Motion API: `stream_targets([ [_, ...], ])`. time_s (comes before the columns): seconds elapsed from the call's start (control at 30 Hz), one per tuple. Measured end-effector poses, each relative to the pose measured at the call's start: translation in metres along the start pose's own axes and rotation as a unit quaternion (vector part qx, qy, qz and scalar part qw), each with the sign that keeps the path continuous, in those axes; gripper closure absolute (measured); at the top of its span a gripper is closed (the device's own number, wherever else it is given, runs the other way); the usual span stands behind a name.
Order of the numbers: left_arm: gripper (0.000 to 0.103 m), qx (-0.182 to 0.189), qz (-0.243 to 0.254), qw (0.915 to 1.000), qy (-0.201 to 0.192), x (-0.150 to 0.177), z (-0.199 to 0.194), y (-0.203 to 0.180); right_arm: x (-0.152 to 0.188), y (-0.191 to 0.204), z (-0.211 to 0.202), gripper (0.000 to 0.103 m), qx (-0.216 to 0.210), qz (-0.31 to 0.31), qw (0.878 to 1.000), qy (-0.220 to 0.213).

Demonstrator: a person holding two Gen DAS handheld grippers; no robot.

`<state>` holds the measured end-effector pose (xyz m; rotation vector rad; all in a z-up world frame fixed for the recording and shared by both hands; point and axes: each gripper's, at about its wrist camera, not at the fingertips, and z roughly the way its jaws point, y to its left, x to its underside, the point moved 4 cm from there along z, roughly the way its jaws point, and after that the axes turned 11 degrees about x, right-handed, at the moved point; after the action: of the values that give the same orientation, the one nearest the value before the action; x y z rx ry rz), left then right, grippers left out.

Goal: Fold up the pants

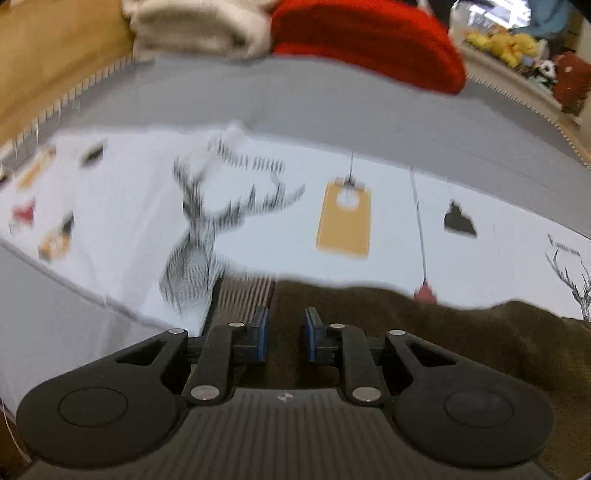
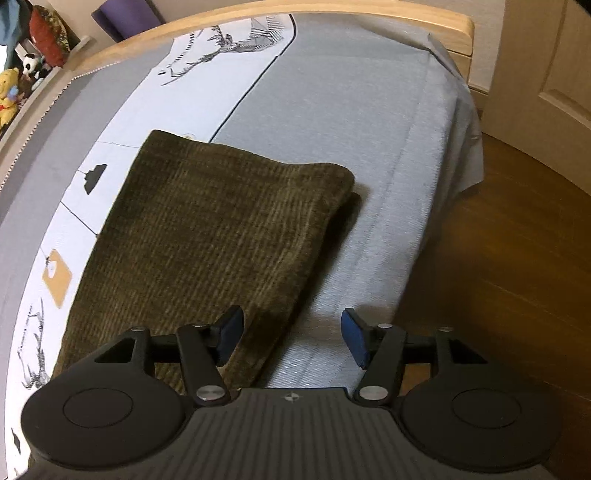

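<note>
Dark olive corduroy pants (image 2: 221, 229) lie folded into a rectangle on the bed, partly on a white printed sheet (image 2: 155, 110) and partly on the grey cover (image 2: 332, 110). My right gripper (image 2: 291, 339) hangs open and wide above the pants' near right edge, its left pad over the fabric and its right pad over the grey cover, nothing between them. In the blurred left wrist view my left gripper (image 1: 286, 332) hovers over the pants (image 1: 443, 332) close to their far edge. A narrow gap shows between its blue pads, and they do not pinch the fabric.
A red pillow (image 1: 369, 40) and a cream pillow (image 1: 199, 29) lie at the head of the bed. The wooden bed frame (image 2: 332, 14) curves round the foot end. Wooden floor (image 2: 517, 258) lies to the right of the bed. Plush toys (image 2: 11, 88) sit on a shelf at the left.
</note>
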<state>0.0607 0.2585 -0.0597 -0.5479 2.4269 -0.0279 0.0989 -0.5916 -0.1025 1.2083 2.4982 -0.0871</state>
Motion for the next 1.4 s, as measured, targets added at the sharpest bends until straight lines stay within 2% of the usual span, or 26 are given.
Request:
stream_targets([
  [0.03,0.073,-0.008,0.001,0.9998,0.017,0.000,0.008,0.002,0.000,-0.001,0.000,0.042,0.001,0.000,1.000,0.000],
  [0.1,0.074,-0.017,-0.043,0.9964,0.071,0.010,0.026,0.017,-0.001,-0.001,0.002,0.042,0.004,-0.003,1.000,-0.001],
  [0.13,0.074,-0.016,-0.063,0.9953,0.072,0.011,0.027,0.021,-0.001,-0.001,0.003,0.042,0.005,-0.004,1.000,0.000],
  [0.2,0.072,-0.015,-0.039,0.9982,0.043,0.004,0.017,0.013,-0.001,0.000,0.004,0.042,0.008,-0.005,1.000,0.000],
  [0.27,0.064,-0.006,0.007,0.9999,0.004,-0.002,0.003,-0.004,-0.003,0.001,0.002,0.042,0.012,-0.003,1.000,-0.008],
  [0.3,0.057,0.004,0.022,0.9997,-0.009,-0.004,-0.001,-0.012,-0.004,0.001,0.000,0.042,0.013,-0.001,1.000,-0.014],
  [0.37,0.055,0.035,0.033,0.9987,-0.019,-0.002,-0.003,-0.023,-0.008,0.001,-0.004,0.042,0.010,0.004,1.000,-0.028],
  [0.53,0.055,0.070,0.024,0.9972,-0.014,0.006,-0.001,-0.037,-0.011,0.000,-0.009,0.042,0.006,0.009,0.999,-0.045],
  [0.7,0.055,0.094,0.059,0.9936,-0.022,0.014,-0.005,-0.065,-0.011,-0.002,-0.010,0.042,0.007,0.011,0.999,-0.047],
  [0.9,0.055,0.130,0.096,0.9868,-0.011,0.027,-0.005,-0.092,-0.011,-0.003,-0.009,0.042,0.008,0.010,0.999,-0.046],
  [1.13,0.055,0.148,0.135,0.9797,-0.006,0.040,-0.004,-0.115,-0.009,0.001,-0.003,0.042,0.020,-0.002,0.999,-0.036],
  [1.4,0.052,0.149,0.172,0.9736,-0.015,0.045,-0.006,-0.132,-0.013,-0.009,0.003,0.042,0.016,0.031,0.999,-0.033],
])
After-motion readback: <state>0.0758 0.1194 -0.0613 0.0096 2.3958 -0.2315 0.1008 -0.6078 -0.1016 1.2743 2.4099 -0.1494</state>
